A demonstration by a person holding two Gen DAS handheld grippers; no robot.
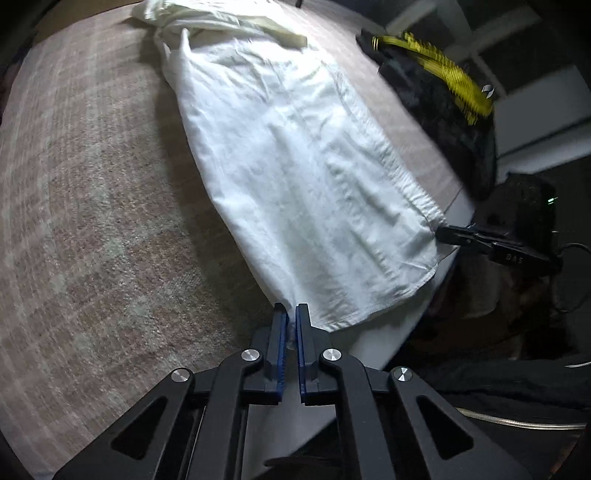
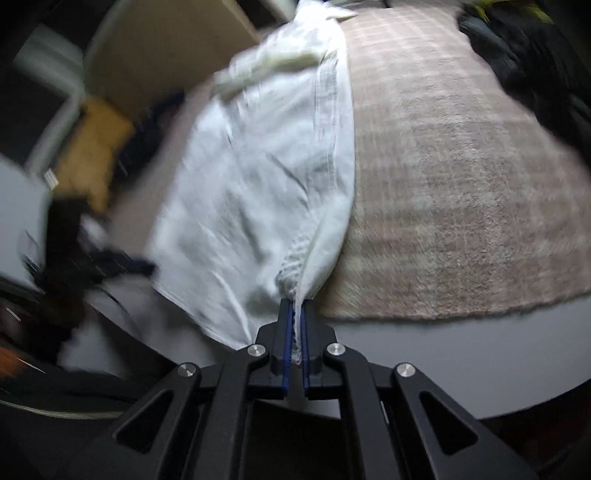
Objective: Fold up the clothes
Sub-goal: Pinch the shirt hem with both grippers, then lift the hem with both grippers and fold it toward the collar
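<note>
Two black hand-held claws with blue pads have the near hem of a long white wrinkled cotton garment pinned at its two corners as it lies lengthwise along a pinkish-beige plaid shag blanket spread over a bed. The left claw is clamped shut on one corner, a small pinch of cloth showing between its pads; the right claw is likewise closed on the opposite corner, where the gathered, elasticated edge bunches into its jaws, and it shows from the side in the left wrist view. The far end of the garment is a crumpled heap with a cream-coloured strip lying across it, near the head of the blanket. Both holds look shallow, taking only the very edge, so a brisk lift or pull could let a corner slide free and drop the hem unevenly. The tangled far end may drag or bunch further rather than lay flat, spoiling the fold line. The hem already hangs past the blanket's near edge, so slack could spill off the bed. A dark bundle with a yellow patterned strap sits close alongside and might catch a swinging edge.
</note>
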